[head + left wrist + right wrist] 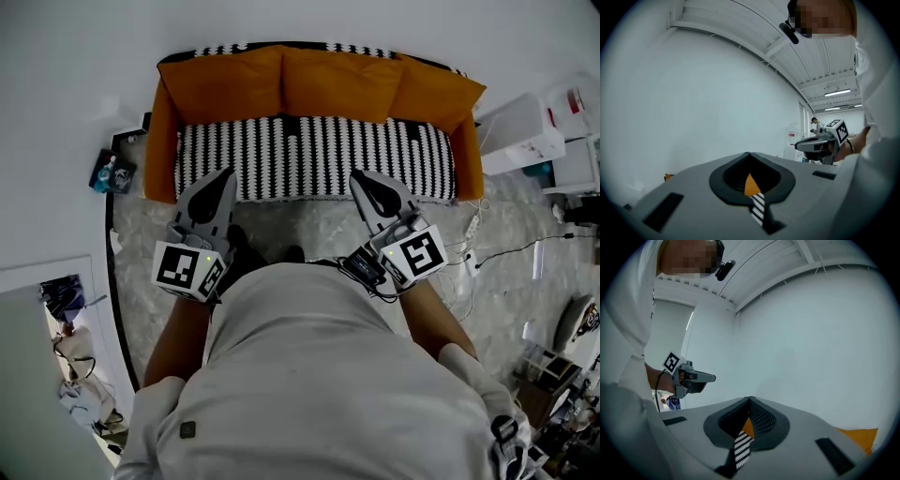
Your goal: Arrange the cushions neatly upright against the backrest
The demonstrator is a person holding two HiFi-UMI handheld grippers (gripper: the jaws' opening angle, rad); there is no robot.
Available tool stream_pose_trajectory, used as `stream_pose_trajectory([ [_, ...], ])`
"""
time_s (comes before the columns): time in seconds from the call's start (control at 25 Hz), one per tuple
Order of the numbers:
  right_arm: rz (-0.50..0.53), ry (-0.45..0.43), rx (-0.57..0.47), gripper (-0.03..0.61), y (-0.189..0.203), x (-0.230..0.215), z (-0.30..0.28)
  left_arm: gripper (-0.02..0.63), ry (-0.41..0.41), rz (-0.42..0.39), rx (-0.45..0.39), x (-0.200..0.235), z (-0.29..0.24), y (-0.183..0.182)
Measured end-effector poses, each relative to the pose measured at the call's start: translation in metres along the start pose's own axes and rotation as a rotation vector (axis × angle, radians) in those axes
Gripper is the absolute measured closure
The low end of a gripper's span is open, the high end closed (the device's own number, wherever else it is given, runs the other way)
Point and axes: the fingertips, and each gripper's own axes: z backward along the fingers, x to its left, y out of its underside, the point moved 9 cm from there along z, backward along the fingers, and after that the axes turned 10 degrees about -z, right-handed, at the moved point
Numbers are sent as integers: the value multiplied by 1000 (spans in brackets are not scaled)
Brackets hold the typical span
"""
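Note:
Three orange cushions stand upright along the backrest of a small sofa: left (223,84), middle (339,82) and right (436,92). The sofa's seat (314,155) wears a black-and-white zigzag cover. My left gripper (225,174) and right gripper (360,176) hover side by side just in front of the seat's front edge, both shut with nothing between the jaws. In the left gripper view my left gripper (749,153) has its tips meeting, a sliver of orange cushion (751,186) showing behind. The right gripper view shows my right gripper (749,399) likewise shut.
White storage boxes (520,131) stand right of the sofa. A power strip with cables (473,225) lies on the marbled floor there. A blue item (112,173) sits by the sofa's left arm. Clutter fills the lower right corner. A white wall rises behind the sofa.

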Motion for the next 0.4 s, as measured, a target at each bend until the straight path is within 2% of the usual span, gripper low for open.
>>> stream_pose_trajectory([
  [0.4,1,-5,-19,552,-3,11,0,604,-33,4,-5,-2,16,0],
])
